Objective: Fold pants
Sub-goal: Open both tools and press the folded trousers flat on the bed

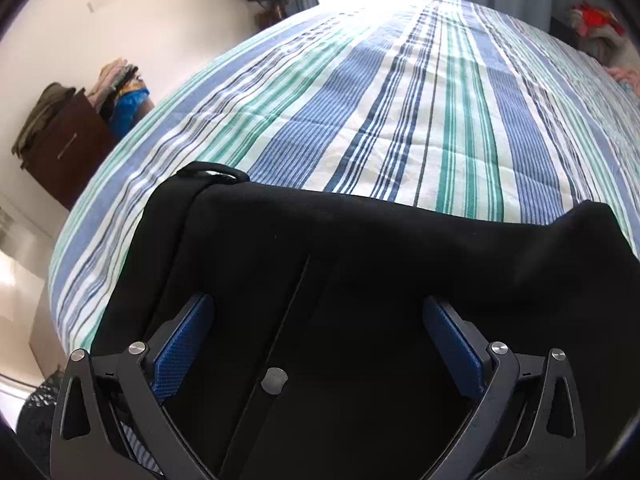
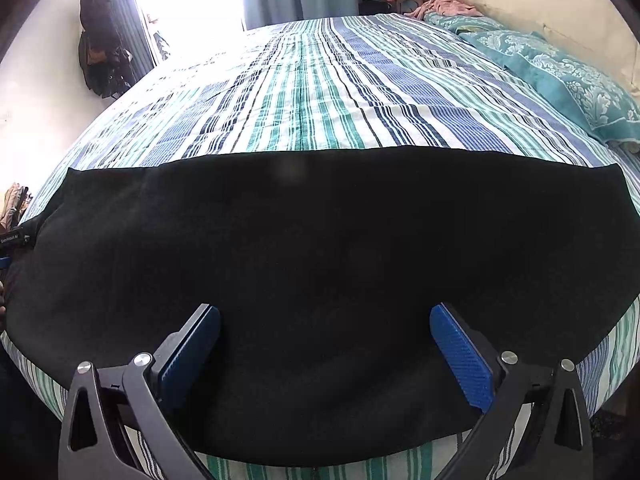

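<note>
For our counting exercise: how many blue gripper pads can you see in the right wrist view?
2. One blue pad sits lower left and the other pad lower right, both over the black pants on the striped bed. None seem hidden.

Pants [image 2: 312, 264] on bed [image 2: 320, 92], apparently flat.

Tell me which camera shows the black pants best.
The right wrist view: the pants lie spread across the striped bed, far edge and both ends visible. The left wrist view shows one end close up, with a loop.
</note>
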A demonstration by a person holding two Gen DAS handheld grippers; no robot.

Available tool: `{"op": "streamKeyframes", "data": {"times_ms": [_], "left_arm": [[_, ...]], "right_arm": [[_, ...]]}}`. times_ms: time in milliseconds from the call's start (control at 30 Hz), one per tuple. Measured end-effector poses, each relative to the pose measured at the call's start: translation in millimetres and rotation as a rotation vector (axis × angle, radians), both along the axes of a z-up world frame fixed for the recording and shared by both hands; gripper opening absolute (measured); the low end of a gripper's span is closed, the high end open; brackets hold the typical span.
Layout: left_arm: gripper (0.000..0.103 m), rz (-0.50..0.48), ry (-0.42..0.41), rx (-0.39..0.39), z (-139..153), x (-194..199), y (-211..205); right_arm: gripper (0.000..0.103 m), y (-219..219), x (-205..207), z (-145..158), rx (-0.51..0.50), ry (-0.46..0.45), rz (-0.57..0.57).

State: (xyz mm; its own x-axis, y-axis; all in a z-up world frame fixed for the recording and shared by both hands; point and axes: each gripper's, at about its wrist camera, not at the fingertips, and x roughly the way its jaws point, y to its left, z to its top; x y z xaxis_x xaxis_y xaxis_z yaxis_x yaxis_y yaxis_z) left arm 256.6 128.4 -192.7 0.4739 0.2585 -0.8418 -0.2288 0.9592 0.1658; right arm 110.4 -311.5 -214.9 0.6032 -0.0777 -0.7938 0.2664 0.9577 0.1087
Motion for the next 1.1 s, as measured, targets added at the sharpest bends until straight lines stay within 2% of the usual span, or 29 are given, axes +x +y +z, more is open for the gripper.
{"op": "streamKeyframes", "data": {"times_ms": [33, 100, 200, 267, 300, 333, 367, 400, 433, 467, 533, 700, 800, 900, 967, 1033, 1100], "left_arm": [[0.102, -0.013, -0.002, 0.014, 4, -4, -3], [0.100, -0.006, -0.022, -0.011, 20, -22, 0], [0.100, -0.018, -0.107, -0.149, 42, -56, 4], [0.101, -0.097, -0.097, -0.211, 45, -73, -12], [0.101, -0.160, -0.072, -0.213, 40, -78, -24], [0.101, -0.227, -0.028, -0.179, 32, -83, -39], [0.101, -0.279, 0.027, -0.110, 20, -85, -55], [0.102, -0.306, 0.090, -0.009, 5, -86, -67], [0.103, -0.315, 0.096, 0.054, -4, -90, -74], [0.103, -0.304, 0.065, 0.057, -2, -93, -74], [0.103, -0.283, 0.089, 0.032, -1, -90, -71], [0.103, -0.288, 0.075, 0.033, -3, -93, -68], [0.103, -0.281, 0.074, 0.027, -3, -94, -67], [0.103, -0.280, 0.069, 0.037, -5, -93, -68], [0.103, -0.272, 0.068, 0.041, -5, -92, -69], [0.103, -0.268, 0.066, 0.045, -6, -92, -70], [0.103, -0.265, 0.058, 0.041, -6, -93, -70]], "right_arm": [[0.103, 0, 0, 0, -0.001, -0.001, 0.001], [0.103, 0, 0, 0, -0.002, -0.002, 0.002], [0.103, 0, 1, 0, -0.003, 0.004, 0.000], [0.103, 1, 2, 1, -0.004, 0.010, -0.004], [0.103, 0, 2, 1, -0.003, 0.010, -0.007], [0.103, 1, 3, 1, -0.004, 0.010, -0.010], [0.103, 1, 3, 1, -0.005, 0.009, -0.013], [0.103, 1, 3, 1, -0.006, 0.009, -0.016], [0.103, 1, 3, 1, -0.007, 0.009, -0.017], [0.103, 1, 3, 0, -0.006, 0.008, -0.017], [0.103, 1, 3, 0, -0.006, 0.005, -0.015], [0.103, 2, -4, 0, -0.020, -0.029, 0.006], [0.103, 5, -3, 12, -0.044, 0.006, 0.030], [0.103, 16, -14, 29, -0.038, -0.086, 0.116], [0.103, 25, -11, 25, -0.052, -0.067, 0.164], [0.103, 26, -4, 7, -0.048, 0.009, 0.174], [0.103, 26, -8, 3, -0.049, -0.036, 0.155]]}}
